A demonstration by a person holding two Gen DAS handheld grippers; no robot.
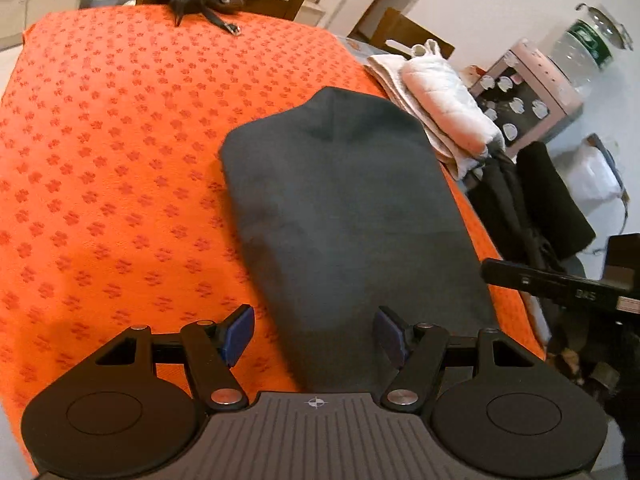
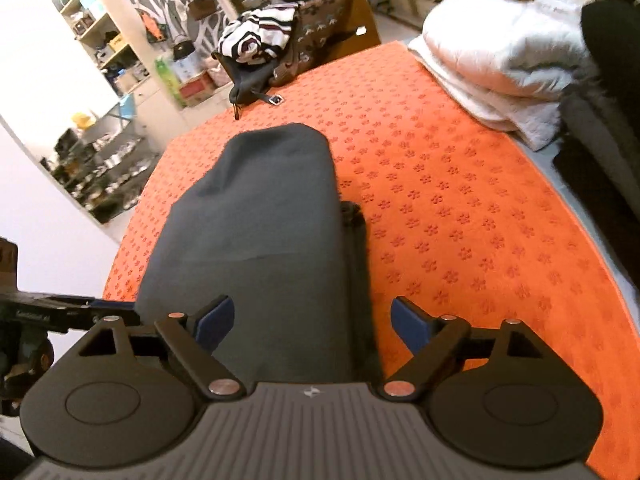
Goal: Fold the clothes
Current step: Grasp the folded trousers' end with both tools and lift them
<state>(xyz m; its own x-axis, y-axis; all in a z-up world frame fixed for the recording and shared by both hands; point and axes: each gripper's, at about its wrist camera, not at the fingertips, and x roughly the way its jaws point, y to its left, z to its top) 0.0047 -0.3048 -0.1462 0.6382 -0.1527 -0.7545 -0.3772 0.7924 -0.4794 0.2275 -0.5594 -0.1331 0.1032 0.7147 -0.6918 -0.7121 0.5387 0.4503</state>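
Both tongs, left tongs [image 1: 314, 334] and right tongs [image 2: 312, 322], hang spread and empty over the near end of the dark grey garment [image 1: 340, 208], a long narrow strip running toward twelve o'clock on the orange-covered bench [image 1: 100, 140]. For any further fold we pinch matching near corners and keep edges aligned.

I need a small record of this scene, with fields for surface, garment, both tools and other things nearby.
surface: orange cloth with flower pattern
garment: dark grey garment, folded long, lying flat on the cloth
left tool: open, over the garment's near end, holding nothing
right tool: open, over the near end too, holding nothing
nearby: white bedding folded at the cloth's far right; striped garment on a chair behind
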